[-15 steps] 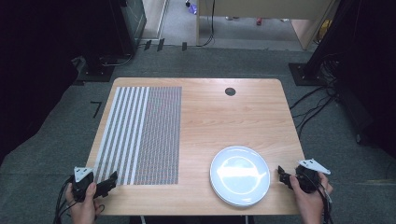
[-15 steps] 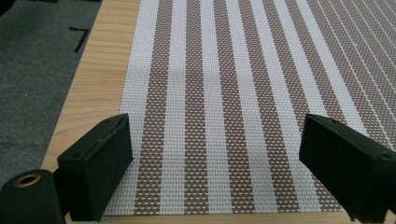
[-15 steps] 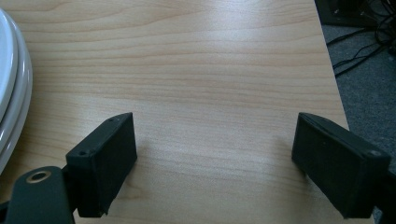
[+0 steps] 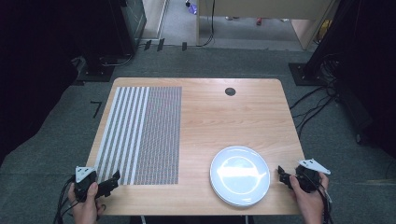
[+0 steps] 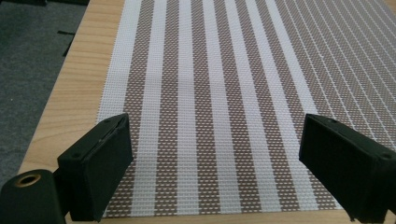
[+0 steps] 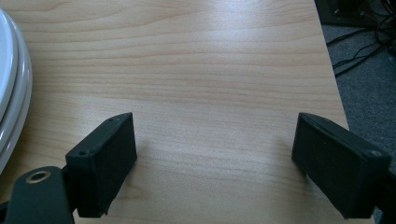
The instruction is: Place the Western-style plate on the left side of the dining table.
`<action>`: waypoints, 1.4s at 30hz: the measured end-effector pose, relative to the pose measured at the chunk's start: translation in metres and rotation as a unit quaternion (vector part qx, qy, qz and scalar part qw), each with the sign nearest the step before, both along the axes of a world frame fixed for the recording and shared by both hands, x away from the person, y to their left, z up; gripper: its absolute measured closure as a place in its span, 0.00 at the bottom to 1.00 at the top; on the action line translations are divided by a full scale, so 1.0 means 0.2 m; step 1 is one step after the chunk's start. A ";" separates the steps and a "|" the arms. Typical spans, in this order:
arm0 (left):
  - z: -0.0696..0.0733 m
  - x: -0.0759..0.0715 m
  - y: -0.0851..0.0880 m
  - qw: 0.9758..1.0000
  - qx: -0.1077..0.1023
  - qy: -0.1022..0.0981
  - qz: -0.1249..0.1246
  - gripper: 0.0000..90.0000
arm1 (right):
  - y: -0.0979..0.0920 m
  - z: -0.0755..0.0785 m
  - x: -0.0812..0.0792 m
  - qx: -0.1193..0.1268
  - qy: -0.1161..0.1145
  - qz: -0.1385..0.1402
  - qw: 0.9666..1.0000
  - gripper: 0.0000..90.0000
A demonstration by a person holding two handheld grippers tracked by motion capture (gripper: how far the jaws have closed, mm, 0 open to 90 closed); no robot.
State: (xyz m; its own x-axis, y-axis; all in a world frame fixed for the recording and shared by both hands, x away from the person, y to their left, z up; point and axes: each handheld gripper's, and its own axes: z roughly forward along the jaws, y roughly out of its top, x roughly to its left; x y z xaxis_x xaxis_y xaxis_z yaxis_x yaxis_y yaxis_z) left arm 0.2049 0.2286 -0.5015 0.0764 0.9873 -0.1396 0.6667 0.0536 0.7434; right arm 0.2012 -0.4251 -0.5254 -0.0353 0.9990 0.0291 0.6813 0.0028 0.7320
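Note:
A brown and white striped placemat [image 4: 142,133] lies flat on the left half of the wooden table [image 4: 224,121]. White plates [image 4: 239,175] sit stacked near the front right. My left gripper [image 4: 112,179] hovers at the mat's near left corner, jaws wide apart with nothing between them; the left gripper view has the mat [image 5: 224,93] running away beneath them. My right gripper [image 4: 281,174] is held just right of the plates, open over bare wood; the plates' rims [image 6: 11,93] curve along the left edge of the right gripper view.
A small black round grommet [image 4: 230,91] is set in the table near its far edge. Grey carpet surrounds the table, with cables [image 4: 317,100] on the floor at the right and dark stands at the back left.
Both grippers have stayed about where they were; nothing on the table has moved.

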 end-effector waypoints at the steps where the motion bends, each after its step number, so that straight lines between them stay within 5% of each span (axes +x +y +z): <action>1: 0.00 0.00 -0.01 1.000 0.000 0.000 0.000 0.11 | 0.00 0.00 0.00 0.000 0.000 0.000 1.000 0.15; 14: 0.02 -0.01 -0.08 1.000 0.000 -0.008 -0.017 0.11 | -0.01 0.00 0.00 0.004 -0.005 -0.014 1.000 0.16; 18: 0.04 -0.01 -0.12 0.999 -0.029 -0.007 -0.031 0.11 | -0.01 0.02 -0.01 0.018 -0.017 -0.019 1.000 0.17; 24: 0.06 -0.01 -0.16 0.999 -0.025 -0.010 -0.036 0.11 | 0.00 0.05 -0.02 0.037 -0.029 -0.025 0.999 0.18; 27: 0.09 0.01 -0.18 0.999 -0.024 -0.013 -0.037 0.11 | -0.01 0.07 -0.01 0.067 -0.030 -0.047 0.996 0.18; 34: 0.13 0.02 -0.25 0.998 -0.007 -0.021 -0.053 0.11 | -0.04 0.16 0.00 0.072 -0.022 -0.065 0.995 0.19; 37: 0.14 0.04 -0.29 0.998 -0.005 -0.024 -0.058 0.11 | -0.04 0.20 0.01 0.064 -0.022 -0.057 0.996 0.19; 39: 0.16 0.05 -0.32 0.998 -0.005 -0.024 -0.064 0.11 | -0.01 0.20 0.03 0.023 -0.015 -0.049 0.998 0.19; 42: 0.17 0.05 -0.35 0.997 -0.017 -0.026 -0.068 0.11 | 0.01 0.19 0.04 -0.003 -0.004 -0.047 0.999 0.19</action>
